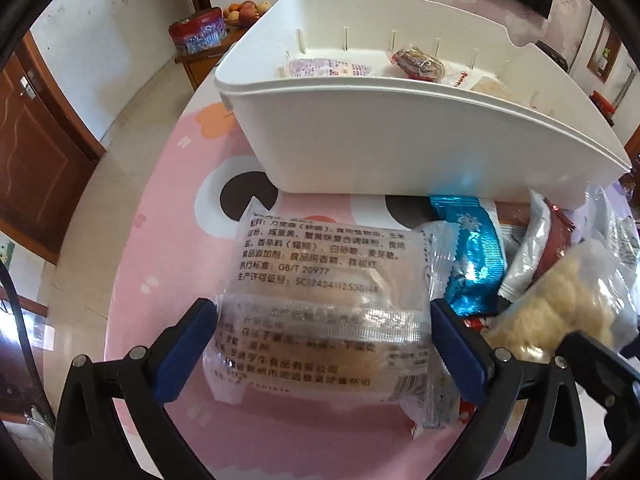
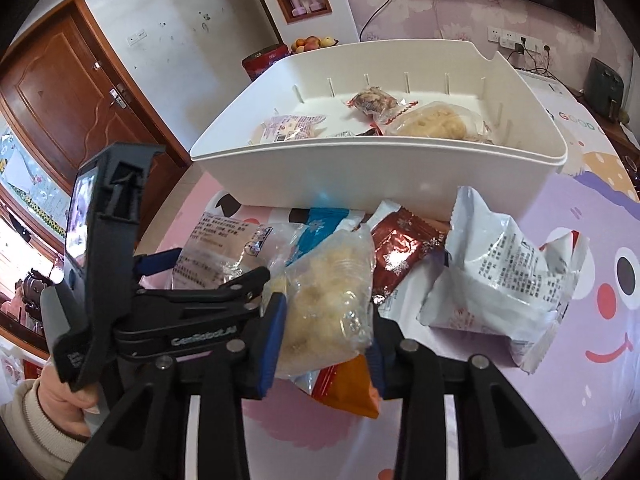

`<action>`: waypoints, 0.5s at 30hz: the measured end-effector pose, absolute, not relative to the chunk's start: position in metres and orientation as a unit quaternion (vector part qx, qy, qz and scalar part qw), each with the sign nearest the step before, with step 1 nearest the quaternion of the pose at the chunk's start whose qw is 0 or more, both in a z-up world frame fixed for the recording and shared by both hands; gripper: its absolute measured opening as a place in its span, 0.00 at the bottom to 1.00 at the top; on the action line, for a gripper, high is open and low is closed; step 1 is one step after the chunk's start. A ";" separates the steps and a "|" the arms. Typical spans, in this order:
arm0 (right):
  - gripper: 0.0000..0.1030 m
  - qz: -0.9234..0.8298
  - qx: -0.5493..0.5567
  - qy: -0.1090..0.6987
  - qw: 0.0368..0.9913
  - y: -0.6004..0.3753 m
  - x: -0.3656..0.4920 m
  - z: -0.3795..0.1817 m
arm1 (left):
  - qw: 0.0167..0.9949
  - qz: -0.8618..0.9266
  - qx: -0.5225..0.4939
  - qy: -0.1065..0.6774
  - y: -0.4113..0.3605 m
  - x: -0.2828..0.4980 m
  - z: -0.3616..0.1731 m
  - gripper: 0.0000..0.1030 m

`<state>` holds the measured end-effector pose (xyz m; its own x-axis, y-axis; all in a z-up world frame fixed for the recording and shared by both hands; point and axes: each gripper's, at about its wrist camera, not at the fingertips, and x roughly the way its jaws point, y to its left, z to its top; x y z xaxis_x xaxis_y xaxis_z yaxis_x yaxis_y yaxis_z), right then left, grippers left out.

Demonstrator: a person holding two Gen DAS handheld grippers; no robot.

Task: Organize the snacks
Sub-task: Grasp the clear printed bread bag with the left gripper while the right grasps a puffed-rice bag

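Now: clear printed snack pack (image 1: 320, 312) lies on the pink mat (image 1: 180, 240), before the white bin (image 1: 400, 136) | left gripper (image 1: 324, 344) fingers against both its sides | right gripper (image 2: 324, 344) clamped on yellow puffed snack bag (image 2: 324, 300) | blue wrapper (image 1: 472, 256), maroon wrapper (image 2: 400, 252), white packet (image 2: 492, 272) beside | bin holds several snacks.

The white bin's (image 1: 400, 136) near wall hides most snacks inside; a blue wrapper (image 1: 472, 256) lies partly under neighbouring packets; an orange packet (image 2: 352, 384) is largely covered by a clear bag (image 2: 328, 304).
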<state>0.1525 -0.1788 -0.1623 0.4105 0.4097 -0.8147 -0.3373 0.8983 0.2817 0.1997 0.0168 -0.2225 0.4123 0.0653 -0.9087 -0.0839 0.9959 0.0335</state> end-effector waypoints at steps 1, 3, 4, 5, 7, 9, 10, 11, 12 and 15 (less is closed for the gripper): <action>0.35 0.222 0.036 0.495 0.839 -0.178 0.153 -0.163 | 0.839 0.040 -0.011 0.542 0.016 0.201 -0.225 1.00; 0.35 0.219 0.033 0.496 0.840 -0.178 0.152 -0.163 | 0.837 0.032 -0.024 0.546 0.019 0.203 -0.229 1.00; 0.35 0.219 0.034 0.495 0.840 -0.178 0.151 -0.164 | 0.836 0.027 -0.032 0.547 0.022 0.204 -0.230 1.00; 0.35 0.219 0.035 0.495 0.840 -0.179 0.151 -0.164 | 0.835 0.022 -0.042 0.548 0.024 0.205 -0.231 1.00; 0.34 0.222 0.039 0.497 0.838 -0.179 0.151 -0.165 | 0.832 0.014 -0.063 0.552 0.030 0.207 -0.233 0.96; 0.34 0.223 0.038 0.496 0.838 -0.178 0.151 -0.165 | 0.837 0.005 -0.060 0.543 0.028 0.205 -0.228 0.81; 0.34 0.223 0.036 0.496 0.838 -0.178 0.150 -0.165 | 0.840 0.004 -0.062 0.538 0.027 0.203 -0.225 0.75; 0.34 0.223 0.035 0.495 0.839 -0.177 0.150 -0.164 | 0.842 0.004 -0.063 0.535 0.026 0.202 -0.223 0.74; 0.33 0.223 0.034 0.494 0.839 -0.177 0.149 -0.164 | 0.844 0.004 -0.060 0.533 0.024 0.200 -0.221 0.71; 0.30 0.226 0.030 0.489 0.842 -0.176 0.147 -0.160 | 0.849 0.010 -0.057 0.525 0.019 0.191 -0.213 0.67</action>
<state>0.1469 -0.1757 -0.1601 0.4200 0.4094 -0.8100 -0.3512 0.8963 0.2709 0.1906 0.0194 -0.2133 0.4486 -0.0429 -0.8927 -0.0774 0.9932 -0.0866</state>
